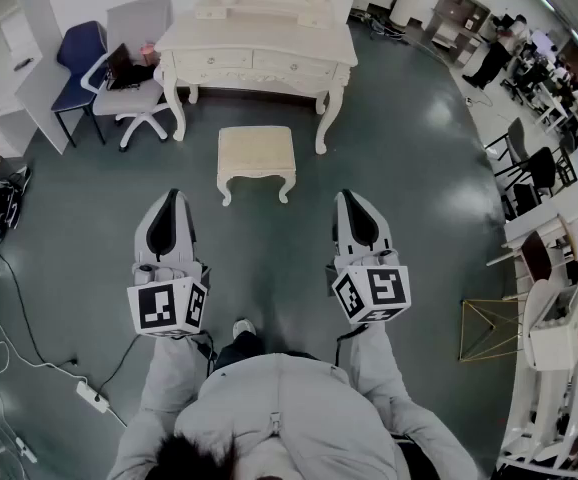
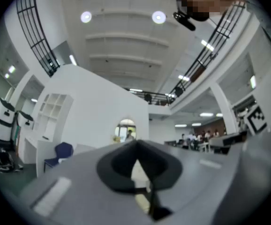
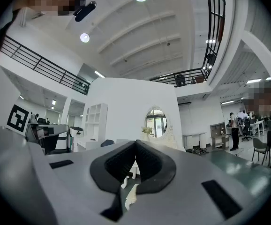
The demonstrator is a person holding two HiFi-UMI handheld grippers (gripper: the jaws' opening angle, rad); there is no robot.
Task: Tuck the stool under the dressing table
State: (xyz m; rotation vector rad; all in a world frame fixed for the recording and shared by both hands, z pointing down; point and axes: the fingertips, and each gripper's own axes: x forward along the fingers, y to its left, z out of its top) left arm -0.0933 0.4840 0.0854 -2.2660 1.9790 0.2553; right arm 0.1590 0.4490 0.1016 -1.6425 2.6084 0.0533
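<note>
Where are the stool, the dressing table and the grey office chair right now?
stool (image 1: 256,151), head view, middle of its cushioned seat.
dressing table (image 1: 259,62), head view, on its drawer front.
grey office chair (image 1: 139,20), head view, on its backrest.

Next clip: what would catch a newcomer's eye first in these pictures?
The cream stool stands alone on the dark floor, out in front of the white dressing table and not yet tucked under it. Nearer the camera, the left gripper and right gripper are side by side, both shut and empty, pointing toward the stool.
</note>
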